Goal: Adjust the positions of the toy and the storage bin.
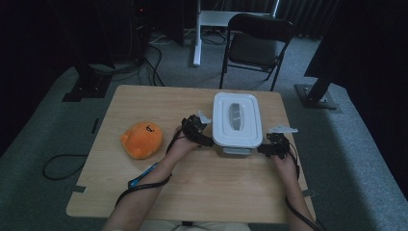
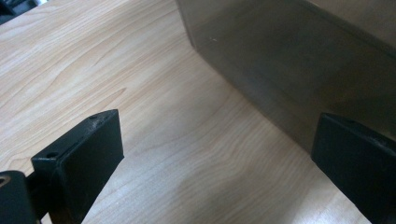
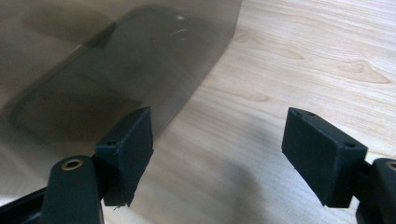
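A dim lab: black curtains (image 1: 365, 38), rig stands (image 1: 320, 91), floor cables (image 1: 144, 62), folding chair (image 1: 255, 45).

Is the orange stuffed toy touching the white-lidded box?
Apart. The high view shows the orange stuffed toy well left of the box, with bare table between them.

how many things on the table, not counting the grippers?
2: a lidded box right of centre between the two grippers, and an orange plush toy near the left edge. Whether the box holds anything can't be seen.

The high view looks down on the white-lidded translucent plastic box (image 1: 237, 126); both gripper views face its walls (image 2: 289, 70) (image 3: 112, 65) close-up, from opposite sides.
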`<state>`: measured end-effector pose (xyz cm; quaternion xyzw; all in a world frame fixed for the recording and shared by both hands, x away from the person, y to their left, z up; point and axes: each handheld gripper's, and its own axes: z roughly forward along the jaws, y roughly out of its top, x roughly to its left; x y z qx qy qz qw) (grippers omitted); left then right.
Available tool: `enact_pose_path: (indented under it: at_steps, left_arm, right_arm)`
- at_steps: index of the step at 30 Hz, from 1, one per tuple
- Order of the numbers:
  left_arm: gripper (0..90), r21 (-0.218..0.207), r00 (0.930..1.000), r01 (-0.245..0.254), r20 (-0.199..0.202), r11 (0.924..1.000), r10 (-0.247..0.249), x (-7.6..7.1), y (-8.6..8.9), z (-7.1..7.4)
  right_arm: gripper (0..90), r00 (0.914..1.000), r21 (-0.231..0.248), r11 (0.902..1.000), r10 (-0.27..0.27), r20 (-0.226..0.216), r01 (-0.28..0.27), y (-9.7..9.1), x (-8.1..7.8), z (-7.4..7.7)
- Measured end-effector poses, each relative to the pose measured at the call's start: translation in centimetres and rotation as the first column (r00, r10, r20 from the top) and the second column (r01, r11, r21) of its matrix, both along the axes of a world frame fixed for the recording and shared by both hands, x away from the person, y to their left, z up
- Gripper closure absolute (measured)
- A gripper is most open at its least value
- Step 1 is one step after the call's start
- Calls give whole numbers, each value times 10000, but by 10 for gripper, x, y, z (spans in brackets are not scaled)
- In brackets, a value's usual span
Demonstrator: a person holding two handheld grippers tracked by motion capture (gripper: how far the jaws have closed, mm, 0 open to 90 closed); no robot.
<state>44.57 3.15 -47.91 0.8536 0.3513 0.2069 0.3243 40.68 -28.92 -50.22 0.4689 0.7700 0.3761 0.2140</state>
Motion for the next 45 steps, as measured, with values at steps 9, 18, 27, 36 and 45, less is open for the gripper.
enact_pose_path:
  at_steps: [9,18,27,36,45]
  left_arm:
    - [27,-231,9994,-97,-334,9997,90,14,6,-7]
    - [27,-480,9952,-758,-650,9960,726,48,10,-7]
    - [27,-615,9958,-744,-577,9953,709,66,1,1]
    - [38,-492,9968,-650,-503,9967,625,62,0,6]
    - [48,-274,9968,-750,-304,9968,742,50,4,8]
  right_arm:
    - [164,9988,219,9991,-353,-345,361,-2,6,-3]
    - [158,9952,-181,9965,-827,-516,819,-3,41,-2]
    - [161,9846,201,9850,-1703,-394,1712,-2,69,8]
    - [242,9876,852,9840,-1564,-114,1568,0,66,13]
    - [261,9949,570,9933,-1010,1,1008,7,56,18]
